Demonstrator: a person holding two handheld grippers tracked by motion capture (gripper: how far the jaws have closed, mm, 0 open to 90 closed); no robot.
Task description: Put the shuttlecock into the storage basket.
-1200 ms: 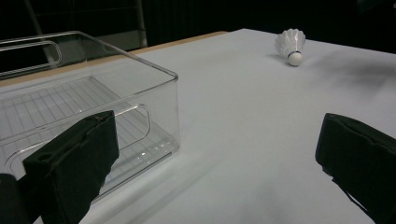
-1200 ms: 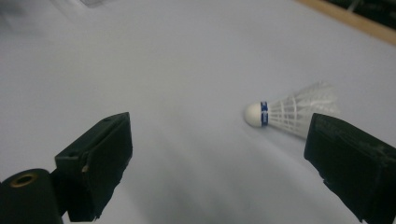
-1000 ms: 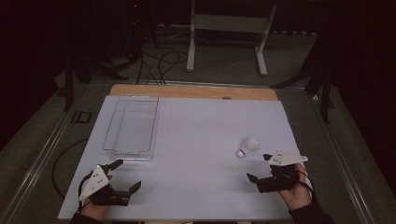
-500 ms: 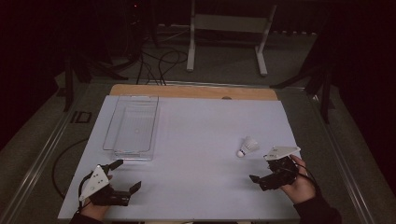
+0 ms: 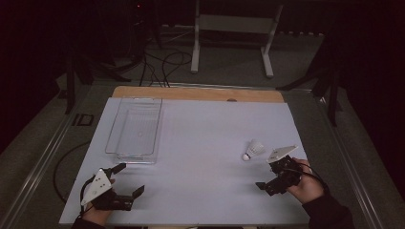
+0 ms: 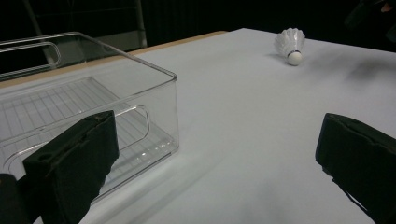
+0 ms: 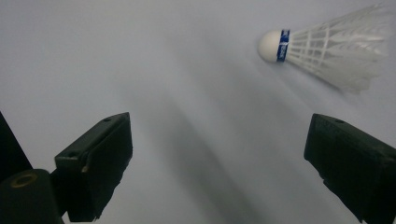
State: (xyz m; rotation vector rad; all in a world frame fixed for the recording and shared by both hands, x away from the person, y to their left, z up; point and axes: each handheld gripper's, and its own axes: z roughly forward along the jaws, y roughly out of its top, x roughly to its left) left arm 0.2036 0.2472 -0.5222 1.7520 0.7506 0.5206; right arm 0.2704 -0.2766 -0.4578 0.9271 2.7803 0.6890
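Beside the shuttlecock (image 5: 253, 150), right tool (image 5: 271, 176)

left gripper (image 5: 128, 180) gaping low, right gripper (image 5: 270, 177) likewise, seemingly tilted

Shuttlecock (image 7: 327, 51): white feather skirt, smooth matt cork head. Bin (image 6: 70, 107): clear glossy plastic, ribbed floor. Worktop (image 5: 205, 157): matt white sheet, wooden far edge. Fingers (image 7: 95, 163): matt black, rough.
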